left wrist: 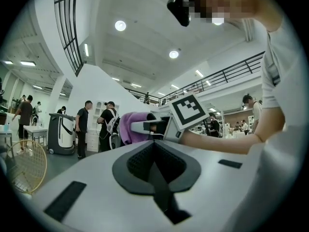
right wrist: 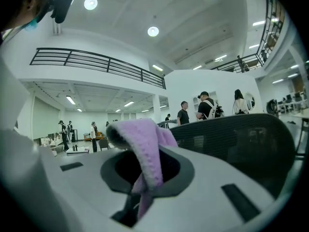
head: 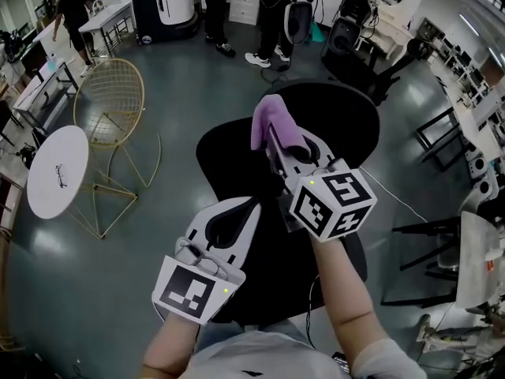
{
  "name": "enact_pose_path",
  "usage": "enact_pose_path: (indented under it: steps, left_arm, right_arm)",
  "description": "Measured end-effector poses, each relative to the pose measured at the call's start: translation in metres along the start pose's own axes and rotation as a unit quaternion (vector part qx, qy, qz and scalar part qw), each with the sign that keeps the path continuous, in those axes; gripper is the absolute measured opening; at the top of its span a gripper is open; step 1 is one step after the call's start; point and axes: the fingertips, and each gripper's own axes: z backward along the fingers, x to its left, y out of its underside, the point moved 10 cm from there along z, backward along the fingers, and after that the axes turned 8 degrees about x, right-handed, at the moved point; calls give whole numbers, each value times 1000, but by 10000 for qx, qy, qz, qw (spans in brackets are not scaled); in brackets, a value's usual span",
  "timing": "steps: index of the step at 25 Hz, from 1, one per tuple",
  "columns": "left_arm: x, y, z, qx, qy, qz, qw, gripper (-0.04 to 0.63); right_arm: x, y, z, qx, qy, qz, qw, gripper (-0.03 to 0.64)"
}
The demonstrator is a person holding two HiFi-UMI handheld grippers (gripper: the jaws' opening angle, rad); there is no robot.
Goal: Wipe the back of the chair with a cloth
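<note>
A black office chair stands below me, its mesh back (head: 341,117) on the far side of the seat (head: 225,152). My right gripper (head: 274,139) is shut on a purple cloth (head: 271,122), which hangs over the jaw tips just in front of the chair's back. In the right gripper view the cloth (right wrist: 145,144) drapes from the closed jaws, with the mesh back (right wrist: 241,144) close on the right. My left gripper (head: 249,205) is shut and empty above the seat, below and left of the right one. From the left gripper view the cloth (left wrist: 129,128) shows ahead.
A gold wire chair (head: 110,101) and a white round table (head: 55,172) stand to the left. Several people (head: 215,10) and a white machine (head: 162,2) are at the back. Black desk frames (head: 442,133) and a white chair (head: 481,259) stand on the right.
</note>
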Motion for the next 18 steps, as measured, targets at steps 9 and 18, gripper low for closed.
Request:
enact_pose_path:
  steps: [9, 18]
  left_arm:
    - [4, 9, -4, 93, -95, 61, 9999, 14]
    - [0, 6, -18, 182, -124, 26, 9998, 13]
  right_arm:
    - [-32, 3, -9, 55, 386, -419, 9984, 43]
    - [-69, 0, -5, 72, 790, -445, 9959, 43]
